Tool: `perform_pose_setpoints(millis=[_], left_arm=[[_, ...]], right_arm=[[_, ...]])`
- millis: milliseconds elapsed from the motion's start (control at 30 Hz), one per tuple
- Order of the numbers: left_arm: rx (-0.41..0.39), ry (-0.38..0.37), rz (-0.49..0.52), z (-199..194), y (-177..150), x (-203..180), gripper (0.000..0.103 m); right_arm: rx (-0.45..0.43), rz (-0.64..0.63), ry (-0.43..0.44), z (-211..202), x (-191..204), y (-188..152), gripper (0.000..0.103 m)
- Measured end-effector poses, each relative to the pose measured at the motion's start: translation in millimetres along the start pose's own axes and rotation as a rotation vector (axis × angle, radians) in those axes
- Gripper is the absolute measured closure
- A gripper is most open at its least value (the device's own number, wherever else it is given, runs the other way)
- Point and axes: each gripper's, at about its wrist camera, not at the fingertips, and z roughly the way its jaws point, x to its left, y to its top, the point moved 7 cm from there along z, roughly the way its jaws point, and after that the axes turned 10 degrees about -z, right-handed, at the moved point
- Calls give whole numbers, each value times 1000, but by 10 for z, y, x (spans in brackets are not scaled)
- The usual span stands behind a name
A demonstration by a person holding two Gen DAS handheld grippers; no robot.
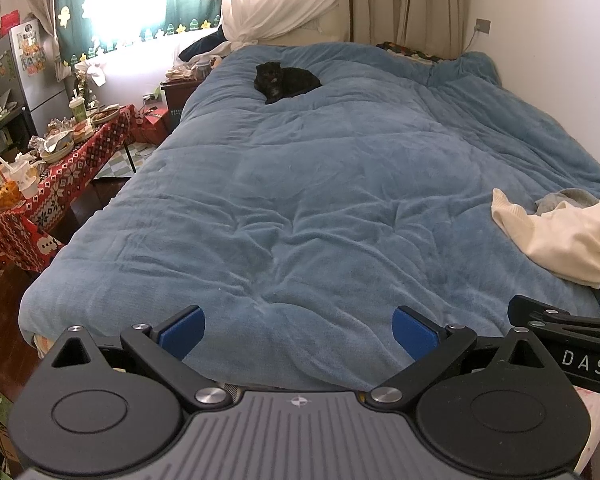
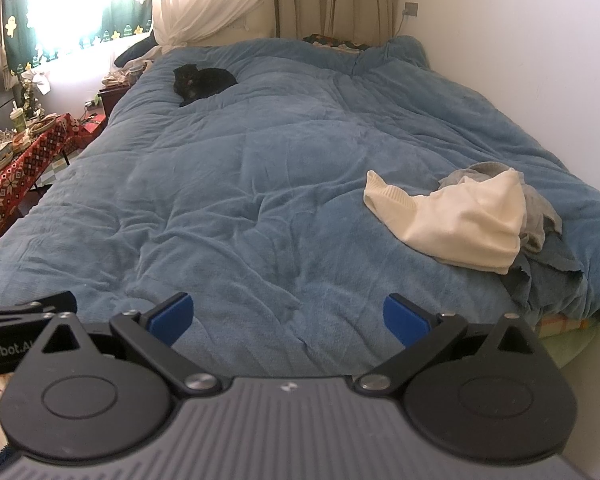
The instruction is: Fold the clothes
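Blue bedding fills your view: your left gripper (image 1: 298,328) and right gripper (image 2: 288,318) both hover spread wide, holding nothing, over the blanket's (image 2: 260,184) near edge. Two crumpled garments lie near its right edge: one cream top (image 2: 460,224) over one grey piece (image 2: 540,208). One black cat (image 2: 202,82) rests far left.

Daylight enters through the window (image 1: 140,0) at upper left; the pane is overexposed to pure white in both views, with glare bleeding onto the green curtain (image 1: 188,4). The blue duvet (image 1: 340,184) is evenly, softly lit, showing shallow shadows in its creases. The floor at the left is dim. Fisheye distortion bends the wall and bed edges; the frame corners are vignetted black. Focus is slightly soft throughout.
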Motion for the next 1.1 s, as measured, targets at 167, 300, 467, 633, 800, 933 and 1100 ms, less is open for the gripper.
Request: perform_pose_setpoints(millis=[167, 300, 467, 633, 800, 933, 1100], left_arm=[[3, -2, 1, -4, 4, 6, 2], [3, -4, 0, -9, 10, 14, 2], [4, -5, 1, 18, -12, -5, 2], [7, -9, 2, 25, -11, -5, 2], [11, -13, 9, 31, -14, -43, 2], [16, -18, 19, 47, -14, -76, 2], [20, -25, 26, 66, -7, -136, 1]], right_arm=[[3, 3, 1, -2, 5, -5, 1], [3, 3, 1, 0, -3, 3, 1], [4, 3, 1, 1, 3, -22, 1], [4, 3, 1, -2, -3, -23, 1], [8, 9, 0, 7, -23, -11, 1], [13, 18, -2, 25, -64, -5, 1], [17, 28, -13, 47, -139, -11, 1]])
